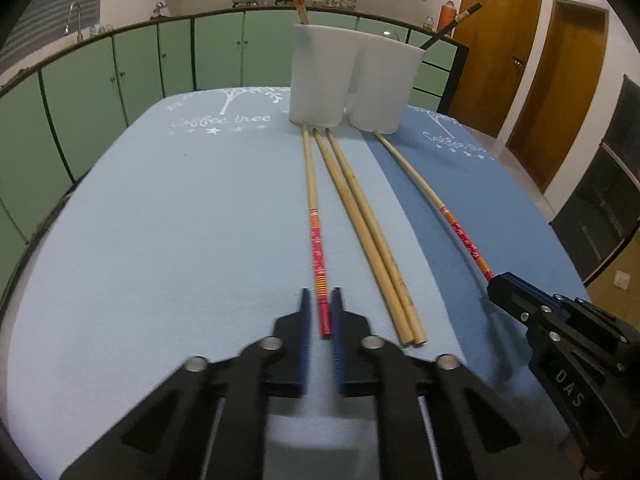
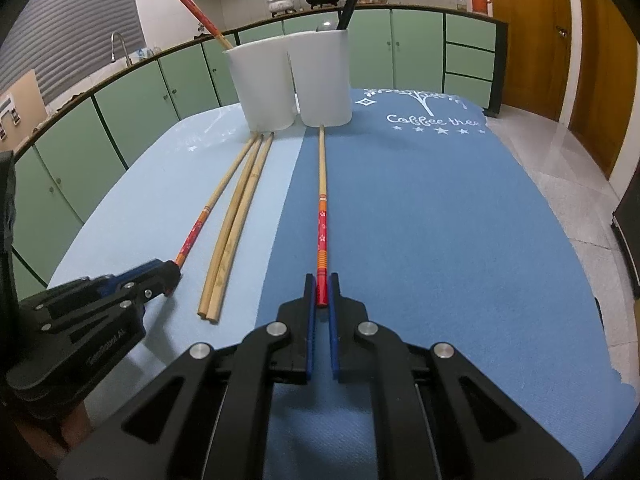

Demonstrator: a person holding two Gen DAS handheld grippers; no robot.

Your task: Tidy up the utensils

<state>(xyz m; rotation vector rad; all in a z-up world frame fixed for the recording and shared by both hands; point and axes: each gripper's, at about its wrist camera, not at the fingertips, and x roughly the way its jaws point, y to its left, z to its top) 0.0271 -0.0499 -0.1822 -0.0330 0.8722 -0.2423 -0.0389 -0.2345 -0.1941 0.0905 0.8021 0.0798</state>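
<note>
Blue tablecloth (image 1: 180, 220) hides the table; each gripper, left (image 1: 321, 312) and right (image 2: 322, 292), has narrow jaws straddling a red-ended chopstick, whether gripping is unclear.

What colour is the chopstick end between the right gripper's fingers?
Red with orange stripes, clearest in the right wrist view.

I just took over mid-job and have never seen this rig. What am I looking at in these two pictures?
No robot: a person carries a hand-held gripper in each hand, each with a camera looking along its fingers. One picture comes from the left hand-held gripper, the other from the right hand-held gripper. On the blue tablecloth lie two plain chopsticks in front of a white holder. Each gripper's fingers straddle the end of a red-handled chopstick, left and right; nothing is lifted yet.
</note>
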